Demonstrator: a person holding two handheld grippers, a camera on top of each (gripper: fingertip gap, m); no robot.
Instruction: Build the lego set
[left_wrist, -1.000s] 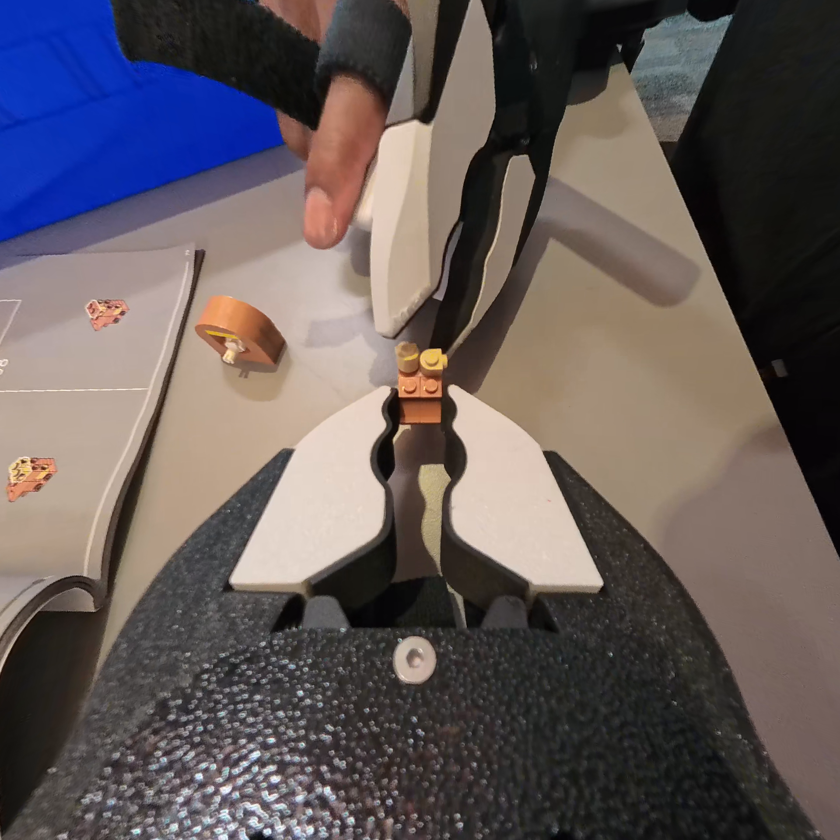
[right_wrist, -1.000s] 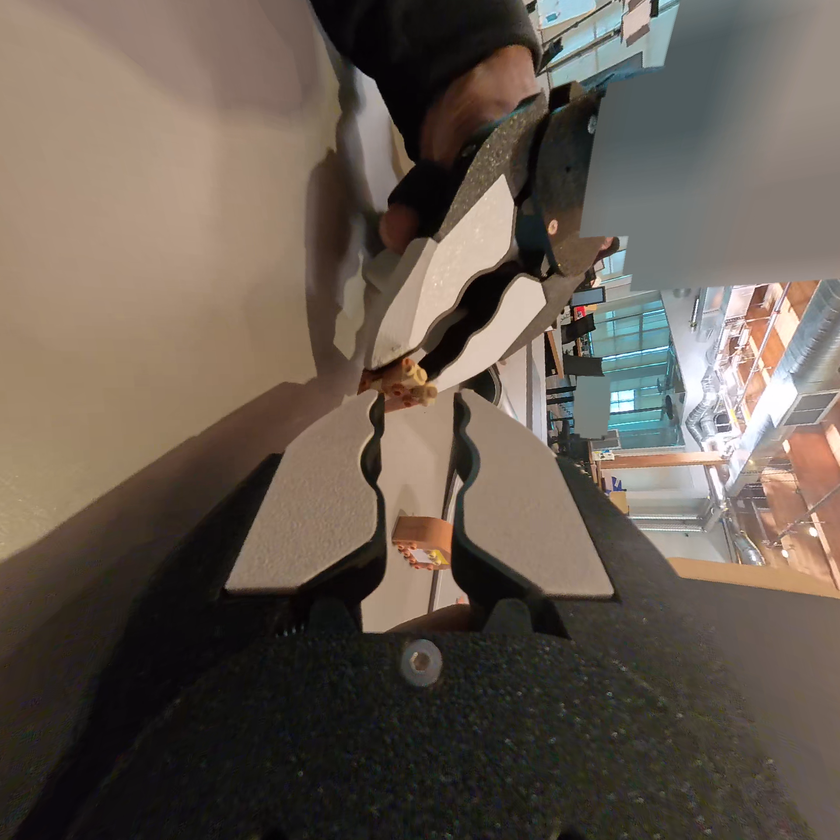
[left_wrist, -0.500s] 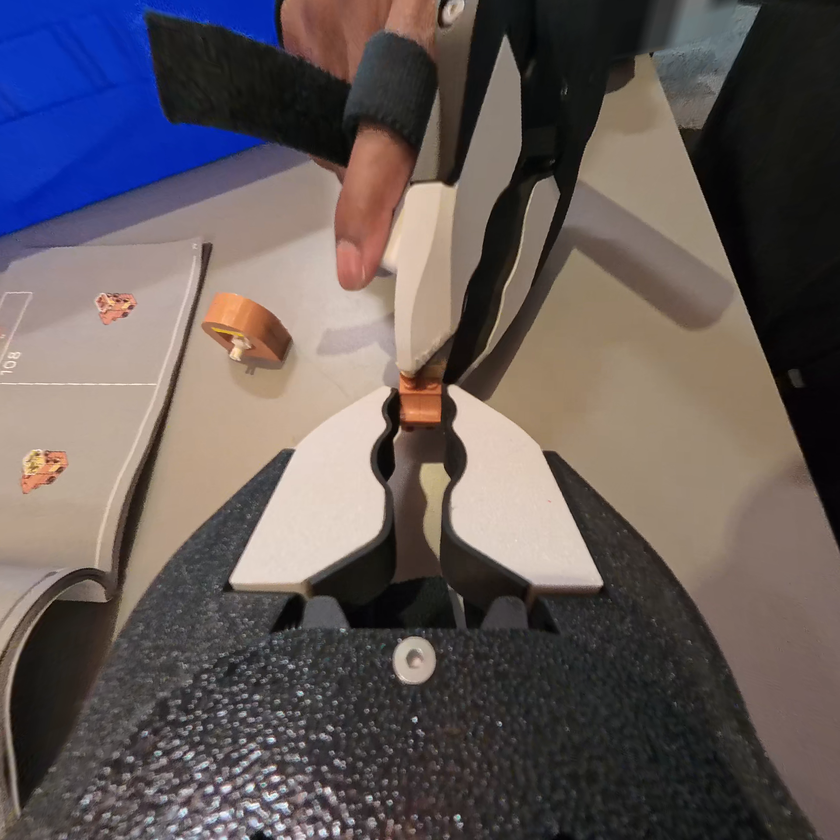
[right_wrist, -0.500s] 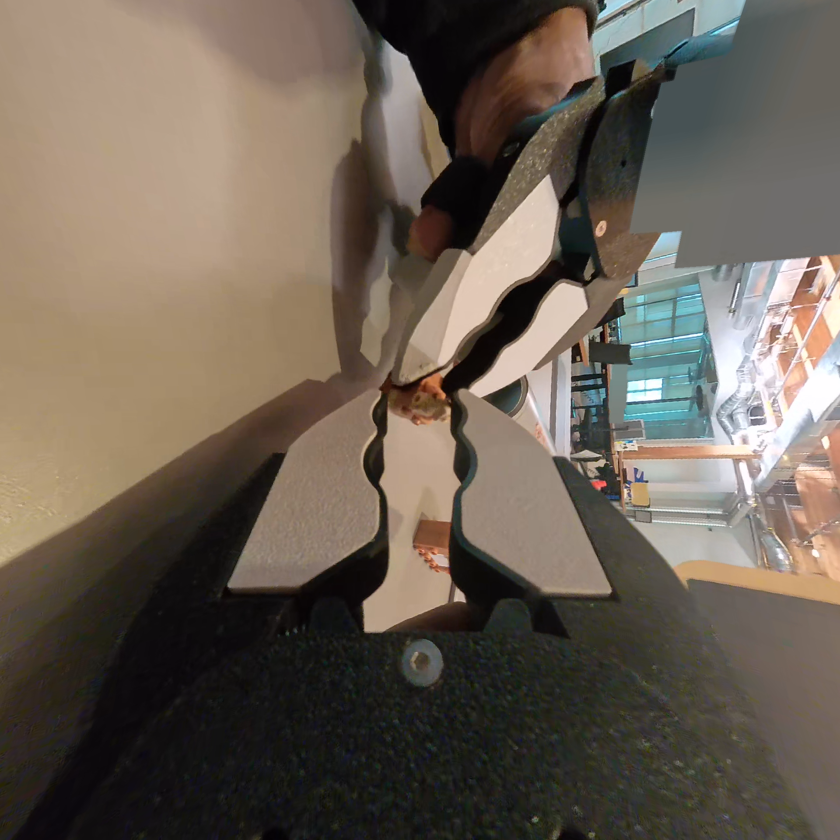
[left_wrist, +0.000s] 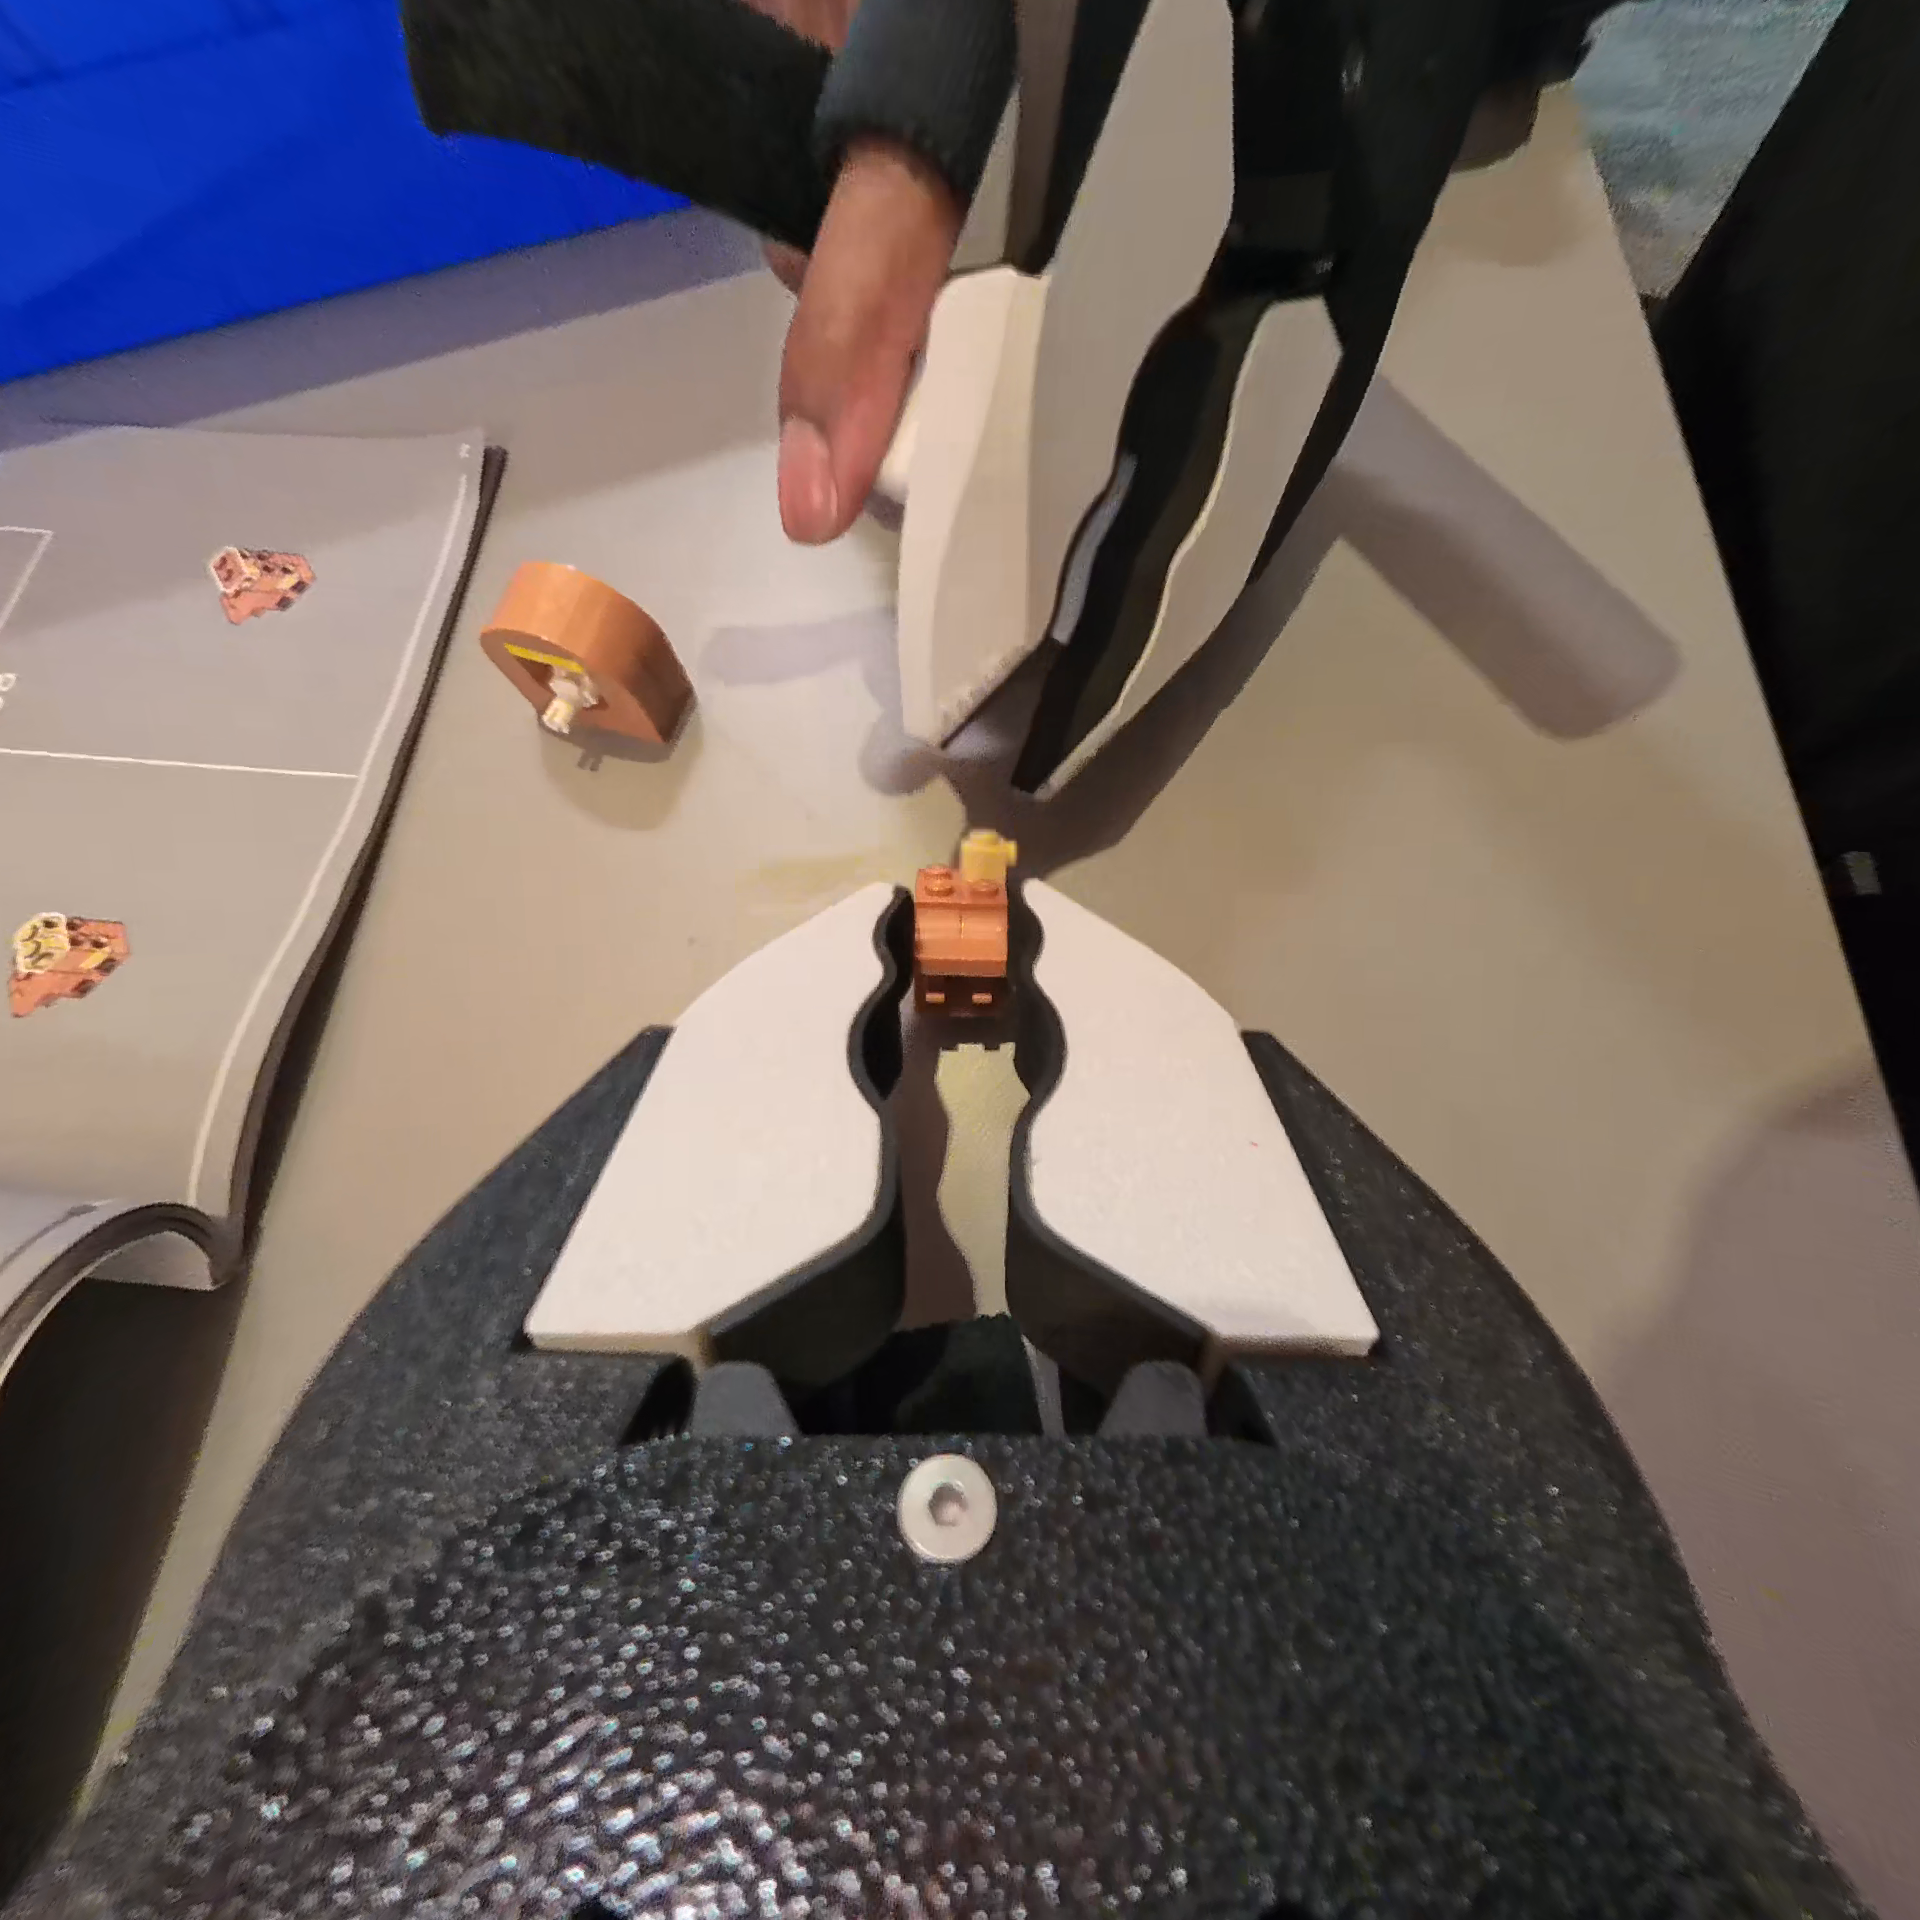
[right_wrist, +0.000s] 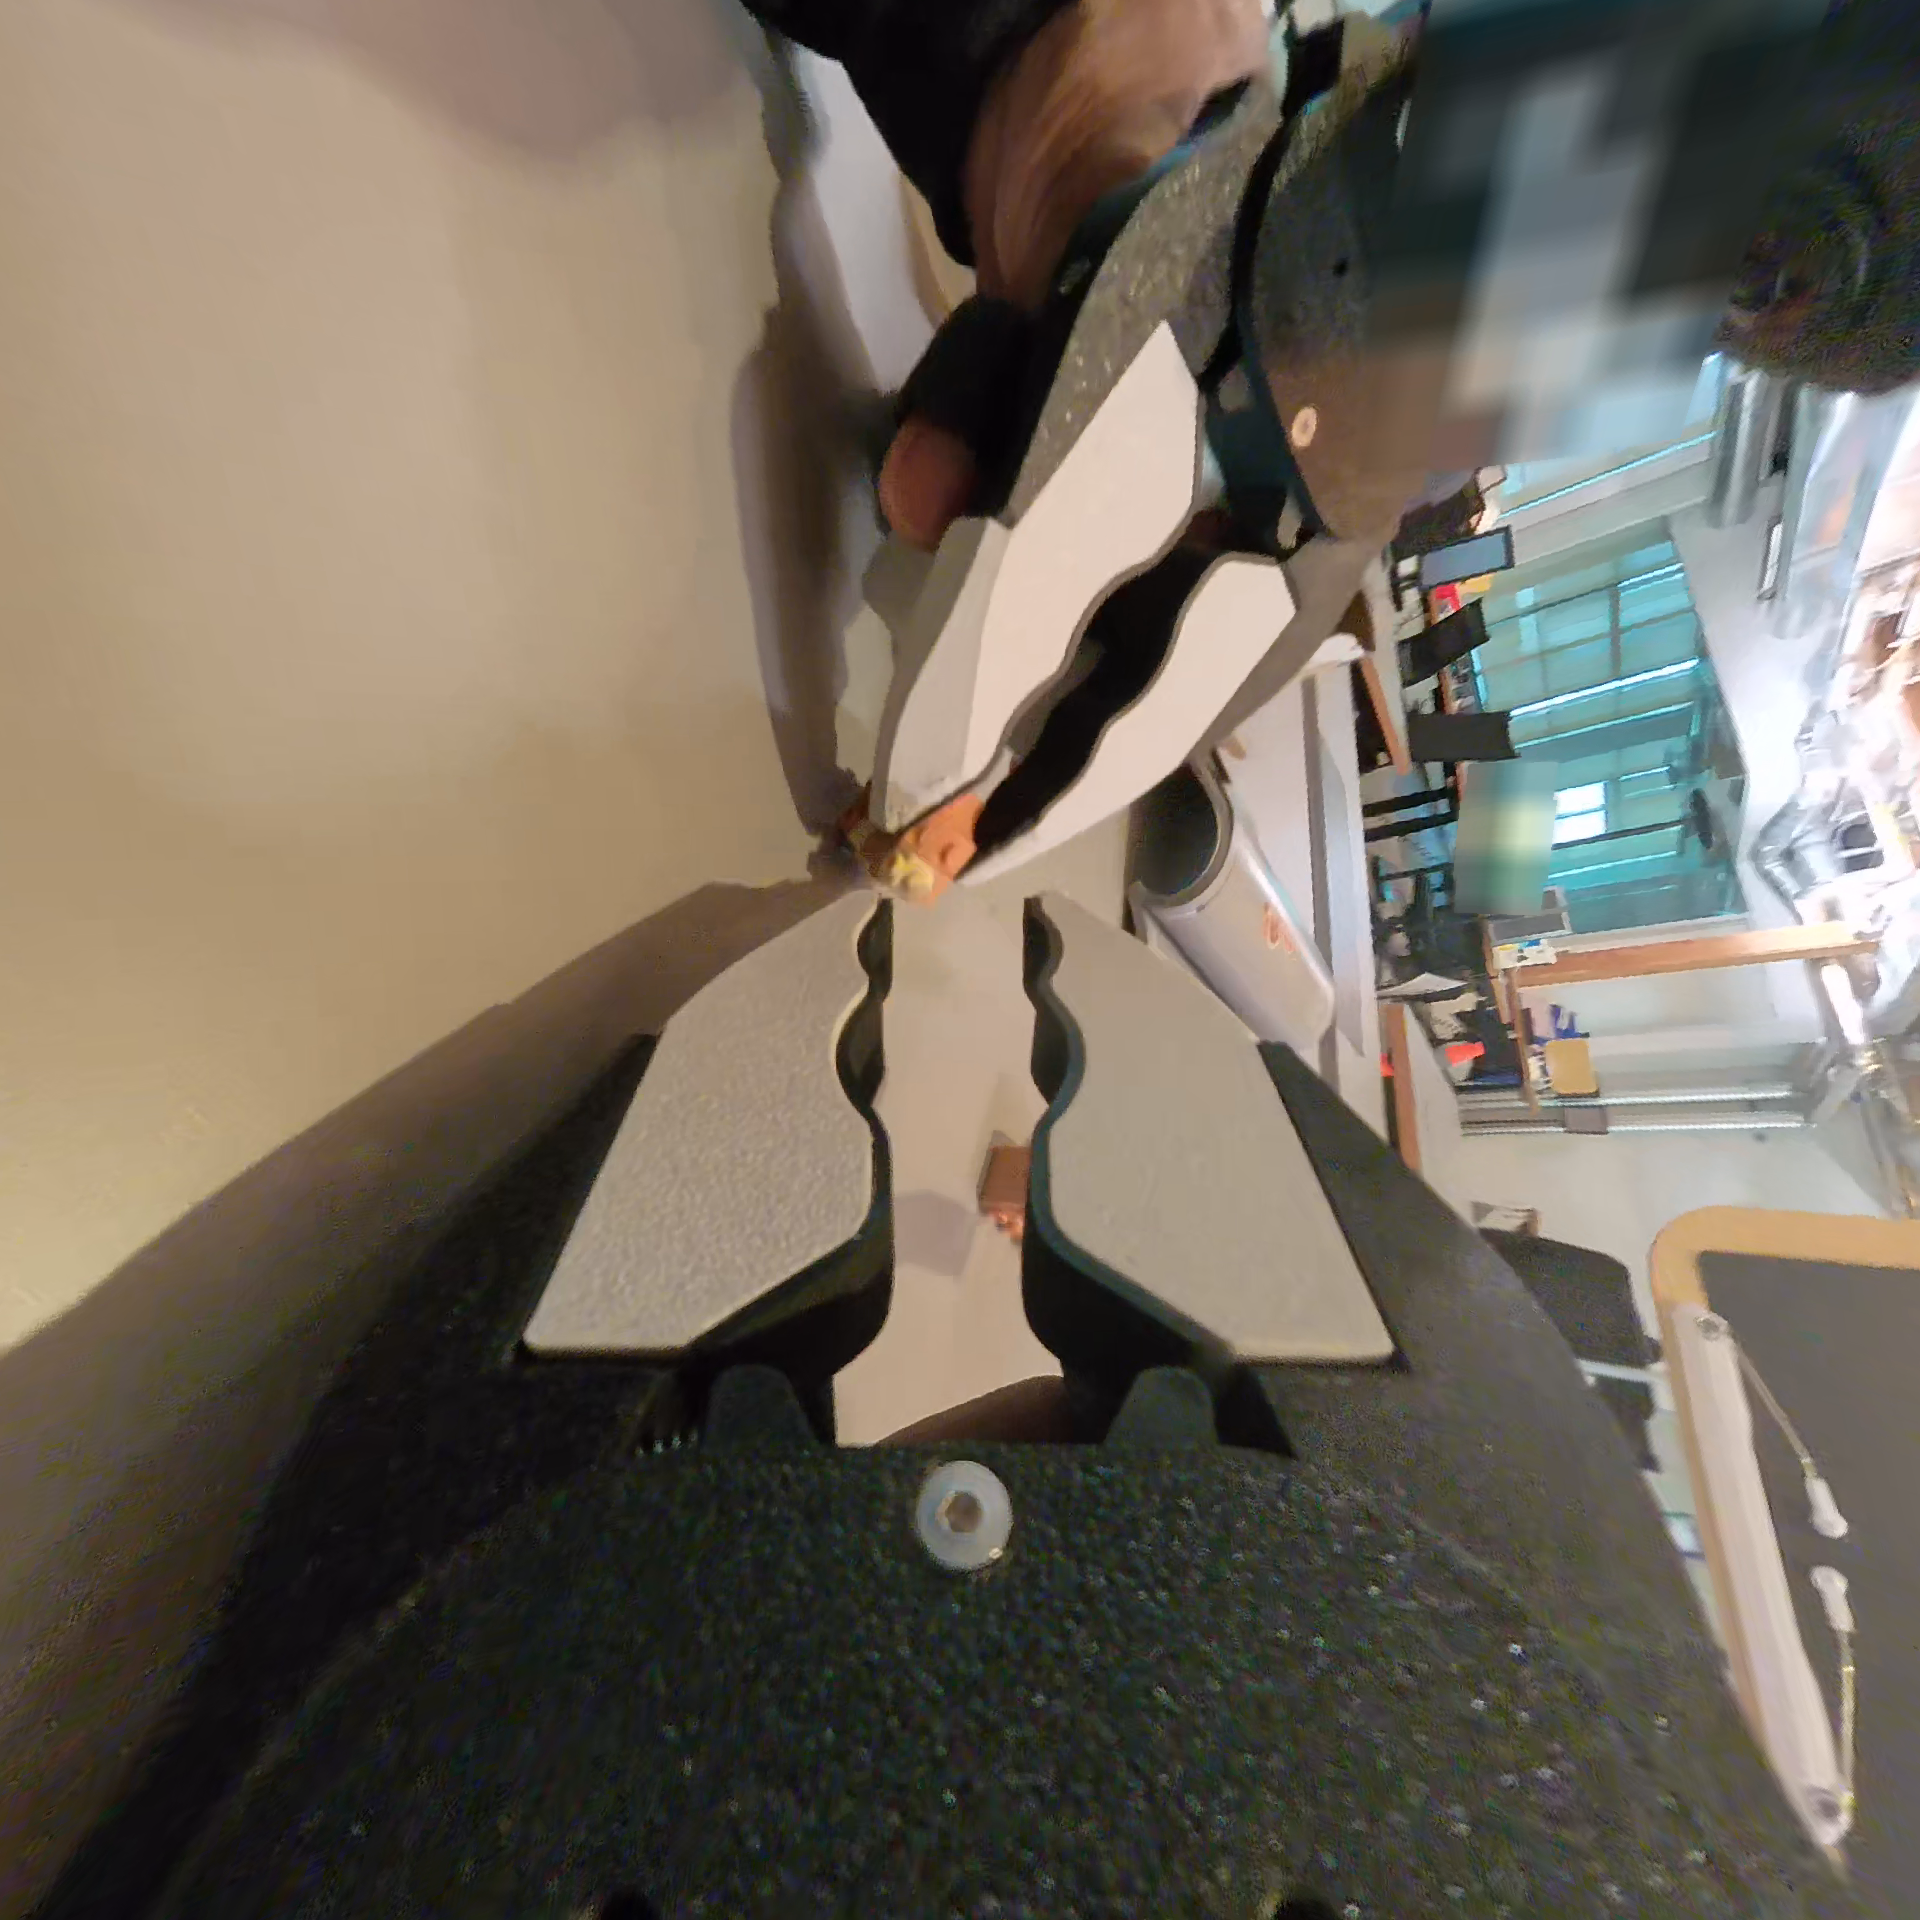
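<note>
In the left wrist view my left gripper (left_wrist: 961, 914) is shut on a small brown brick assembly (left_wrist: 961, 940), both pads pressing its sides just above the table (left_wrist: 1351, 935). A small yellow piece (left_wrist: 987, 854) sits on top of it. My right gripper (left_wrist: 987, 748) hangs point-down just beyond it, apart from it, its jaws a little open with nothing between them. In the right wrist view my right gripper (right_wrist: 956, 914) is open and empty. The left gripper (right_wrist: 935, 831) shows there right ahead of its tips, holding the brown assembly (right_wrist: 940, 844).
A round brown disc piece (left_wrist: 587, 665) with a white peg lies on the table to the left, next to an open grey booklet (left_wrist: 208, 779). A blue surface (left_wrist: 260, 156) lies behind. The table edge (left_wrist: 1704, 644) runs close on the right. Another brown brick (right_wrist: 1006, 1184) lies on the table. Left and right tips are no more than a few centimetres apart.
My right gripper came down onto the top of the held assembly half a second ago and has drawn back up, jaws still open. The assembly now sits tilted, showing more of its front.
</note>
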